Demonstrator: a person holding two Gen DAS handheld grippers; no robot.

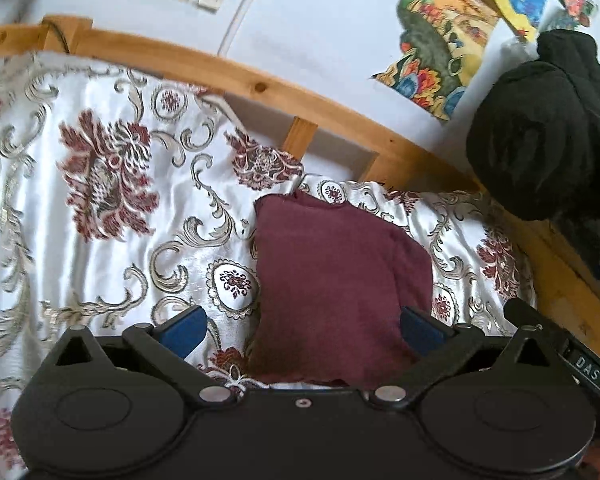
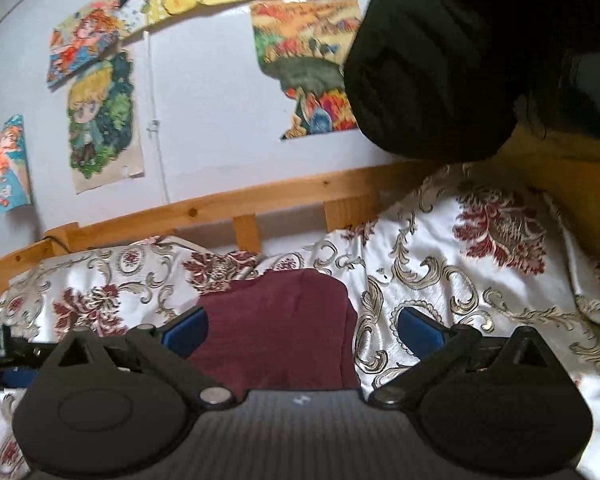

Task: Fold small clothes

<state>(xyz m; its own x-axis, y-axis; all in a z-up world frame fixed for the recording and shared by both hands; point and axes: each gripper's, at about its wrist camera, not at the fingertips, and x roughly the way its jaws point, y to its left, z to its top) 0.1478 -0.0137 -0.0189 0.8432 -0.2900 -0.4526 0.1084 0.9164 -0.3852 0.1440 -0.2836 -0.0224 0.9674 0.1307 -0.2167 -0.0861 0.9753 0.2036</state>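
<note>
A small maroon garment point(image 1: 336, 280) lies folded into a compact block on the white bedspread with red flowers point(image 1: 100, 168). My left gripper point(image 1: 302, 326) hangs above its near edge, open wide, with nothing between its blue fingertips point(image 1: 188, 326). In the right wrist view the same maroon garment point(image 2: 284, 328) lies under and ahead of my right gripper point(image 2: 302, 330), also open wide and empty, its blue pads point(image 2: 418, 330) clear of the cloth. Part of the right gripper's black body point(image 1: 540, 320) shows at the right of the left wrist view.
A wooden bed rail point(image 1: 260, 84) runs along the far side, with a pale wall and colourful posters point(image 2: 100, 120) behind it. A bulky black bundle of cloth point(image 1: 548, 120) sits at the right end of the bed point(image 2: 440, 68).
</note>
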